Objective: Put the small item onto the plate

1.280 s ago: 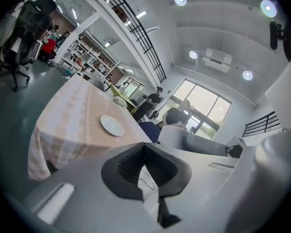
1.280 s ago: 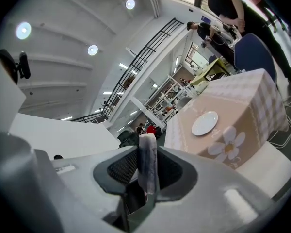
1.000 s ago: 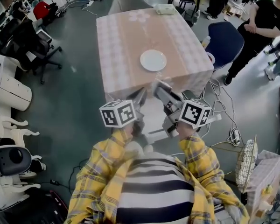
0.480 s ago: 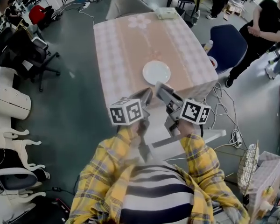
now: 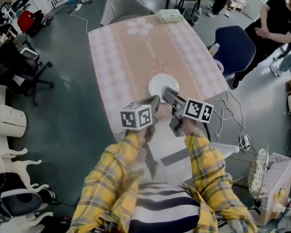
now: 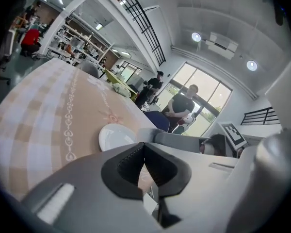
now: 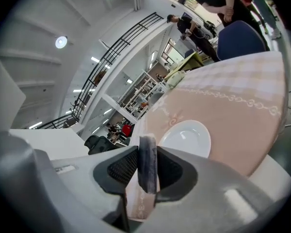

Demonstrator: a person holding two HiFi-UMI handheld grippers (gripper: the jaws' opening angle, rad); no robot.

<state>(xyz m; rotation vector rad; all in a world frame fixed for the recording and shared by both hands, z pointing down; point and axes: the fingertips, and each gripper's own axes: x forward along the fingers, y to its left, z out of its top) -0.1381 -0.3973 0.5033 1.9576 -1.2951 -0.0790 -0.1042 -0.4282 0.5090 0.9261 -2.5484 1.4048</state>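
Note:
A white plate (image 5: 163, 85) lies near the front edge of a table (image 5: 136, 57) covered with a pink checked cloth. My right gripper (image 5: 165, 91) hangs just at the plate's near rim. In the right gripper view the right gripper (image 7: 146, 152) is shut on a small flat grey item (image 7: 147, 171) held upright between the pads, with the plate (image 7: 185, 139) just ahead. My left gripper (image 5: 155, 100) hovers over the table's front edge, left of the plate. Its pads (image 6: 136, 155) meet with nothing between them, and the plate (image 6: 115, 136) lies ahead of them.
A white box (image 5: 169, 15) sits at the table's far edge. A grey chair (image 5: 120, 6) stands behind the table and a blue chair (image 5: 235, 45) at its right. A person (image 5: 275, 21) stands at the far right. Cables (image 5: 233, 118) trail on the floor.
The person has stepped up to the table. Both grippers have moved forward from short of the table to over its front edge, the right one reaching the plate's rim.

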